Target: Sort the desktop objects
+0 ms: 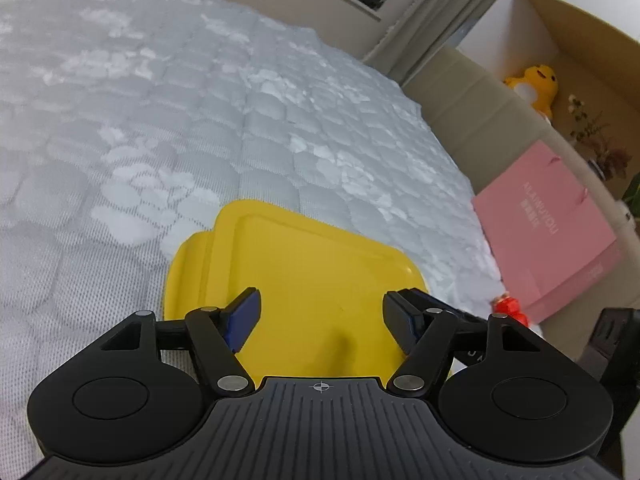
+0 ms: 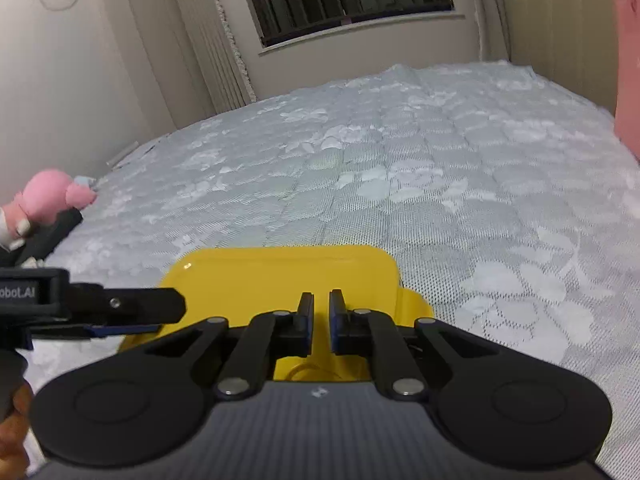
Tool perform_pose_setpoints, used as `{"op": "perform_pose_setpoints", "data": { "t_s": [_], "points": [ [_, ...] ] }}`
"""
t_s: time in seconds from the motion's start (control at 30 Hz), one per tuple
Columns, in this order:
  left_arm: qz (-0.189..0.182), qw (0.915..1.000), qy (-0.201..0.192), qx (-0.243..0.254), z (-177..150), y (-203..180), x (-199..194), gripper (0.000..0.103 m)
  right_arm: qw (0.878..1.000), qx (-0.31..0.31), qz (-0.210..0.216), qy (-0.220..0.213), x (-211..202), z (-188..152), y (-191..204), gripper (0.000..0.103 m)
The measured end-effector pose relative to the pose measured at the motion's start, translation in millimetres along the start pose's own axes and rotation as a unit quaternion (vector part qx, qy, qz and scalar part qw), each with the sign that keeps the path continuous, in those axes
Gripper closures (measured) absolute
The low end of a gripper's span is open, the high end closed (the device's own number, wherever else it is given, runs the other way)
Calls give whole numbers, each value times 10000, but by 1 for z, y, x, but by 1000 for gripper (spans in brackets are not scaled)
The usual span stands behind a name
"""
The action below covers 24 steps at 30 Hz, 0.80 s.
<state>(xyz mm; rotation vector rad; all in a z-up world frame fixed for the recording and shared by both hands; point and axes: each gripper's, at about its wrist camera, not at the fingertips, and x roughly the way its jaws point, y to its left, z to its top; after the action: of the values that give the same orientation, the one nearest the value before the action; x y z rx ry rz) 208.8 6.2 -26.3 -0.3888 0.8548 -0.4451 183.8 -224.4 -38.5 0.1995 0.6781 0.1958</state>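
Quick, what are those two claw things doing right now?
Left gripper: open, empty, over the yellow tray.
Right gripper: nearly shut, holding nothing visible.

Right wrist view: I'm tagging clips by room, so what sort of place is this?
Most likely a bedroom: a quilted mattress fills the view, with a padded headboard at its end and a barred window behind.

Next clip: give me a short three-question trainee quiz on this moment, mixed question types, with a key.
1. True or false: the left gripper is open above the yellow plastic tray.
2. The tray rests on: A) quilted white mattress B) wooden desk C) floor.
3. Fill in: the right gripper's jaws are nearly ____, with nothing seen between them.

Key: 1 true; 2 A; 3 shut.
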Motion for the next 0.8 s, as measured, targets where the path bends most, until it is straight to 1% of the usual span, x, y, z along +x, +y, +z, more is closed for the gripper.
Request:
{"op": "perform_pose_setpoints", "data": {
  "t_s": [0.03, 0.07, 0.1, 0.13, 0.17, 0.2, 0.23, 0.3, 0.33, 0.37, 0.47, 0.5, 0.67, 0.8],
  "points": [
    [-37, 10000, -24, -18, 1, 0, 1, 32, 10000, -52, -27, -10, 1, 0, 1, 95],
    [-79, 9999, -34, -76, 2, 1, 0, 36, 10000, -41, -24, -5, 1, 1, 1, 95],
    [-95, 9998, -34, -169, 2, 4, -4, 45, 10000, 84, 19, 8, -1, 1, -1, 95],
    [-130, 9995, -39, -269, 1, 8, -10, 47, 9995, 294, 77, 25, -4, 2, -6, 94],
    [-195, 9992, -110, -336, -2, 10, -20, 47, 9986, 510, 147, 25, -9, 0, -11, 90],
    [-193, 9989, -226, -358, -4, 12, -30, 47, 9975, 670, 217, -14, -14, -1, -16, 89],
    [-64, 9987, -352, -358, -8, 11, -39, 47, 9965, 784, 271, -77, -20, -4, -19, 89],
    [364, 9973, -611, -176, -15, 2, -50, 47, 9951, 925, 263, -210, -29, -9, -22, 87],
    [534, 9962, -687, -33, -18, -4, -50, 47, 9953, 915, 208, -255, -31, -12, -20, 79],
    [660, 9953, -701, 81, -20, -10, -48, 47, 9956, 882, 146, -290, -33, -15, -17, 73],
    [684, 9964, -492, 114, -26, -16, -37, 47, 9969, 712, 78, -337, -36, -25, -6, 69],
    [703, 9965, -441, 104, -27, -16, -34, 49, 9975, 632, 72, -309, -37, -26, -3, 68],
    [665, 9972, -337, 116, -32, -12, -26, 49, 9996, 141, -23, -243, -37, -25, 11, 57],
    [537, 9980, -317, 98, -30, -8, -21, 49, 9992, -265, -168, -230, -32, -27, 22, 56]
  ]
}}
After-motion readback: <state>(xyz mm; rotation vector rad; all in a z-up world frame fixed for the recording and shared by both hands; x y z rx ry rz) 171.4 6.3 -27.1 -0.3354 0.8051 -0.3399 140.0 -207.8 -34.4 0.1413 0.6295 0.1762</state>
